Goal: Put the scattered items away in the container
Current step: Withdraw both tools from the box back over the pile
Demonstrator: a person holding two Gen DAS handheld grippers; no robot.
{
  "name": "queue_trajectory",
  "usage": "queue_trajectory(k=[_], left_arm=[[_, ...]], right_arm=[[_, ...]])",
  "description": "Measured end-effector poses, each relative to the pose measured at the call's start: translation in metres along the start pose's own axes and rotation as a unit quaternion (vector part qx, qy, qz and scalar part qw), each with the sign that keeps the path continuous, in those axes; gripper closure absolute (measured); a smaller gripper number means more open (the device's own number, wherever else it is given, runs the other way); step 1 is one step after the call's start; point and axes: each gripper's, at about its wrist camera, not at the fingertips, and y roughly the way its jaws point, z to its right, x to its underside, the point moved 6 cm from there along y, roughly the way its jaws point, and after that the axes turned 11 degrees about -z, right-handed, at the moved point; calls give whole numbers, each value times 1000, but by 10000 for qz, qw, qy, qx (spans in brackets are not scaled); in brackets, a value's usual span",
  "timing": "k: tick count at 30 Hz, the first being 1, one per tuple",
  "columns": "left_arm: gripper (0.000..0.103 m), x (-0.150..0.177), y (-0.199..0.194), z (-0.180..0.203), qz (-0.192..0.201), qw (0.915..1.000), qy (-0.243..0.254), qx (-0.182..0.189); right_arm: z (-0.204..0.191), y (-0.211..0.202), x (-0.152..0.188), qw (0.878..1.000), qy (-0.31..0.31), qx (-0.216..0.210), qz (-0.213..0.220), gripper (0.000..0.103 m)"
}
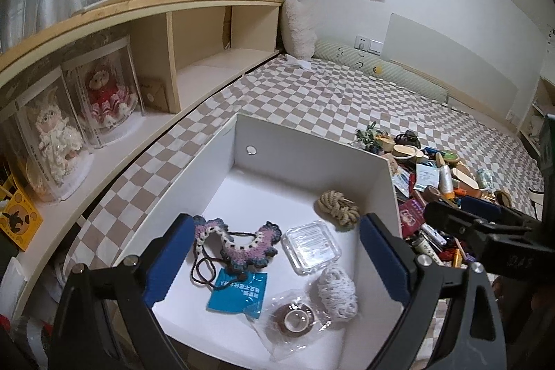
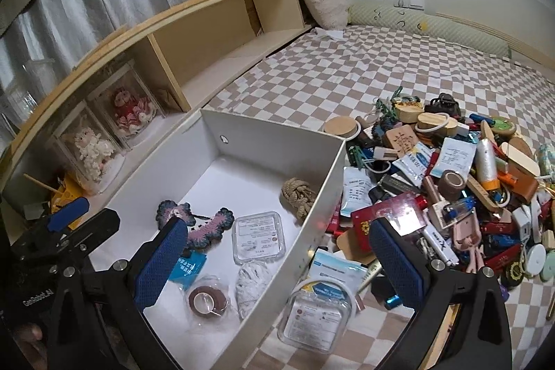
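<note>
A white box point(image 1: 298, 162) point(image 2: 322, 196) sits on the checkered bed. It holds a crocheted collar point(image 1: 239, 240) point(image 2: 208, 224), a clear plastic case point(image 1: 310, 247) point(image 2: 258, 236), a tan rope bundle point(image 1: 338, 207) point(image 2: 300, 193), a white yarn ball point(image 1: 338, 292) point(image 2: 251, 283), a bagged tape roll point(image 1: 295, 319) point(image 2: 206, 300) and a blue packet point(image 1: 239, 292). My left gripper point(image 1: 274, 260) is open and empty above the box. My right gripper point(image 2: 277, 266) is open and empty over the box's right wall. A pile of scattered items point(image 2: 451, 182) point(image 1: 433, 182) lies right of the box.
A clear case with a white band point(image 2: 317, 318) and a blue-white packet point(image 2: 334, 269) lie just outside the box wall. A wooden shelf point(image 1: 138, 65) point(image 2: 194, 58) with boxed dolls runs along the left. Pillows point(image 1: 298, 26) lie at the bed's far end.
</note>
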Motion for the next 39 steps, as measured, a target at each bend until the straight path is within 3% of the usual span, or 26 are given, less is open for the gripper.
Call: queue_trajectory(k=[14, 39], left_arm=[[7, -1, -29, 61, 164, 9991, 314, 237], [7, 7, -33, 209, 143, 9905, 1003, 927]], right_arm=[[44, -61, 15, 9989, 269, 151, 345, 0], [193, -149, 69, 9877, 1162, 780, 705, 0]])
